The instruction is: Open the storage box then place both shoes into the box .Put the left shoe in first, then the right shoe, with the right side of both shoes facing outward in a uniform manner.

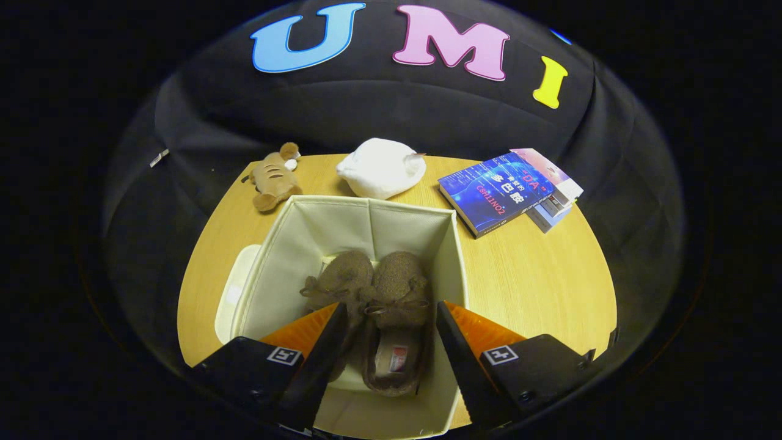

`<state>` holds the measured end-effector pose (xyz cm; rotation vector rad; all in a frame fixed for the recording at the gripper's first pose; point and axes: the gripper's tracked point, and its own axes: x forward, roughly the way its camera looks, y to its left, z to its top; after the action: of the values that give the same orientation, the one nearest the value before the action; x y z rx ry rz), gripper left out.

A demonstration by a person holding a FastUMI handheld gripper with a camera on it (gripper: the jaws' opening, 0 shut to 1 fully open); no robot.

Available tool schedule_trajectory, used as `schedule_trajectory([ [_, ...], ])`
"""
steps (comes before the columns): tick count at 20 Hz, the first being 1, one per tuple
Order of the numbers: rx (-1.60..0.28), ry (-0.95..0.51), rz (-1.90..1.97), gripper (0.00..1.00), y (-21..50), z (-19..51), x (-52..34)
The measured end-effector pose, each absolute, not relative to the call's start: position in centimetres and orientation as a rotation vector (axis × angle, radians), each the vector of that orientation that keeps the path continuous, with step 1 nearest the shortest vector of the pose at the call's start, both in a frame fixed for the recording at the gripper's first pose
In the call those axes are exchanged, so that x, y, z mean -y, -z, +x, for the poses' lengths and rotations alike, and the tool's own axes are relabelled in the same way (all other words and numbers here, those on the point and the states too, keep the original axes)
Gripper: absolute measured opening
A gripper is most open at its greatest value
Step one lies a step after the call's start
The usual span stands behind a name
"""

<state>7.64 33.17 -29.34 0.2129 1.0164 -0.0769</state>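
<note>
Both shoes (372, 305) lie side by side in the storage box (455, 256), toes pointing away from my claw (388, 311), fingers spread apart, on the wooden table (537, 281).

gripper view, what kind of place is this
Likely a staged recording booth, not a lived-in room: a black cloth wall wraps a small wooden table of household props, an open storage box holding two shoes. The gripper hangs open above them.
</note>
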Motion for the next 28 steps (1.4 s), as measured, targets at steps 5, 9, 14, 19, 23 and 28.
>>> schedule_trajectory([
  [5, -0.961, 0.078, 0.210, 0.92, 27.9, 7.8, -32.5],
  [9, -0.874, 0.057, 0.167, 0.92, 25.3, 8.4, -31.8],
  [14, -0.776, -0.027, 0.133, 0.93, 21.4, 8.6, -32.9],
  [19, -0.621, -0.073, 0.220, 0.93, 15.7, 8.6, -31.9],
  [23, -0.471, -0.035, 0.169, 0.97, 11.5, 8.8, -26.5],
  [28, -0.367, 0.019, 0.106, 0.96, 8.3, 7.4, -19.9],
])
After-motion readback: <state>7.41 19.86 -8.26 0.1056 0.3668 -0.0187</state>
